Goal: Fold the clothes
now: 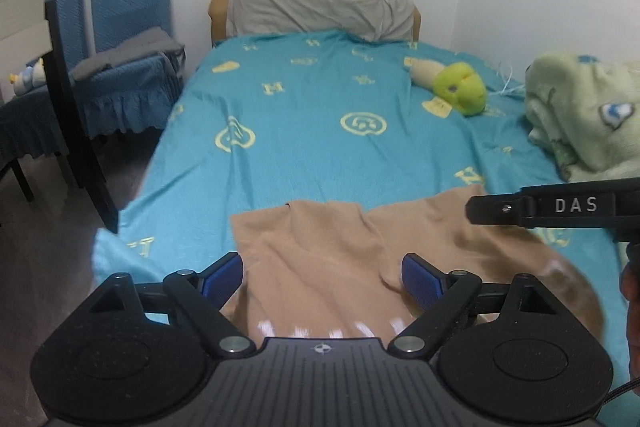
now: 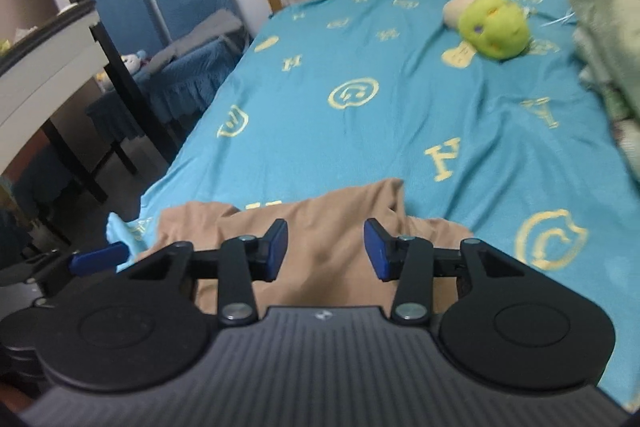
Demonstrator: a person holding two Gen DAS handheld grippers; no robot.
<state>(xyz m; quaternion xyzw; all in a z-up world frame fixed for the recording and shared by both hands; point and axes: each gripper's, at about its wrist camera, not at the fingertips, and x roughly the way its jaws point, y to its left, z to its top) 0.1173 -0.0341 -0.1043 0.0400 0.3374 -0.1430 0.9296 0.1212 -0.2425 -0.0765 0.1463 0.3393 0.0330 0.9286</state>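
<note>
A tan garment [image 1: 340,259] lies partly folded on the near end of the teal bed sheet [image 1: 320,131]; it also shows in the right wrist view [image 2: 320,239]. My left gripper [image 1: 322,277] hovers just above the garment, open, with nothing between its blue pads. My right gripper [image 2: 326,251] is open over the garment's right part and empty. Its black finger marked DAS [image 1: 560,209] enters the left wrist view from the right. The left gripper's blue pad [image 2: 100,257] shows at the left edge of the right wrist view.
A grey pillow [image 1: 320,3] lies at the bed's head. A green plush toy [image 1: 460,87] and a pale green blanket [image 1: 588,115] lie on the bed's right side. Blue-covered chairs [image 1: 120,39] and a dark table leg [image 1: 76,115] stand left of the bed.
</note>
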